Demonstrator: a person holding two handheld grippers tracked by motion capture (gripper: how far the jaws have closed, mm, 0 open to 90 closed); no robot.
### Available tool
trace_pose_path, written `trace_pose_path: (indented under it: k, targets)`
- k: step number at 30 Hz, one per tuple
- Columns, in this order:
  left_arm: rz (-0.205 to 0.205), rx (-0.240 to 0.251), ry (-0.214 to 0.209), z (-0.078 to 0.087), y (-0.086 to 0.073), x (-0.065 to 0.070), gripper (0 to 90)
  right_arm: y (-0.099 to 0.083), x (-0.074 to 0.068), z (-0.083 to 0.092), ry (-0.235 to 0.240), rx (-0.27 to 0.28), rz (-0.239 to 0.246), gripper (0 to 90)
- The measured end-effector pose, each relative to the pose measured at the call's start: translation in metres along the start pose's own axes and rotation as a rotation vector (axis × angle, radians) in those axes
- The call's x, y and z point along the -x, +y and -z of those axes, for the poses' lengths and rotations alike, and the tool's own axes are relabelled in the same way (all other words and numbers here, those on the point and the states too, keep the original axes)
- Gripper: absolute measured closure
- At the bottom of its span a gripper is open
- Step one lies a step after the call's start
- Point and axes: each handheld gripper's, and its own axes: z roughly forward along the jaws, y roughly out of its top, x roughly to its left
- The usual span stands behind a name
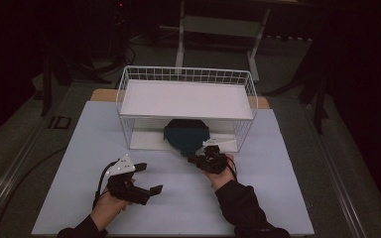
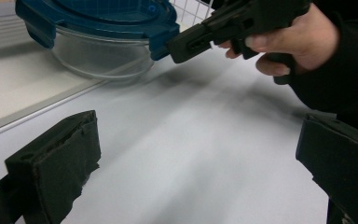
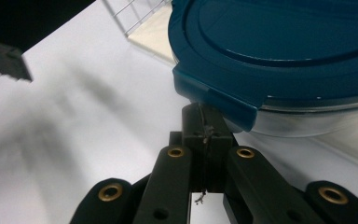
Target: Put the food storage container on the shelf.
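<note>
The lidded glass container (image 3: pixel 279 60) seems heavy, rigid, slippery; its lid tab (image 3: pixel 214 100) is met by the closed right claw (image 3: pixel 205 122). The left claw (image 2: pixel 191 158) is held wide.

The room is dark around the white basket (image 1: pixel 186 101). The white table (image 1: pixel 79 163) near it is the bright part. In the left gripper view, soft gray shadows lie on the table below the blue lid (image 2: pixel 98 16), and the picture looks a bit blurry. In the right gripper view, the table is very bright and the far shadows are fuzzy.
</note>
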Motion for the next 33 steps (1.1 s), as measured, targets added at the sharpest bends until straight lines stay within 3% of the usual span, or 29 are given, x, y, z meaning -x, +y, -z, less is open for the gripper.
trace_pose_path:
  k: [21,23,28,30,32,33]
  targets:
    - [-0.01,-0.003,-0.006,0.0,-0.001,0.001,0.0,0.023,0.019,-0.017,-0.068,0.024,-0.03,90.0]
    - [-0.007,0.0,-0.006,0.0,-0.001,0.001,0.0,0.023,0.021,-0.018,-0.046,0.028,-0.05,90.0]
    - [-0.015,0.001,-0.006,0.0,-0.001,0.002,0.0,0.019,0.018,-0.018,-0.049,0.03,-0.06,89.4]
    - [-0.019,0.0,-0.006,0.0,-0.001,0.002,0.0,0.016,0.013,-0.014,-0.055,0.036,-0.023,83.7]
    - [-0.022,-0.003,-0.008,-0.001,-0.001,0.003,0.0,0.015,0.01,-0.008,-0.037,0.051,-0.028,79.1]
    - [-0.025,-0.004,-0.007,-0.001,-0.001,0.003,0.0,0.013,0.008,-0.002,-0.034,0.063,-0.026,70.0]
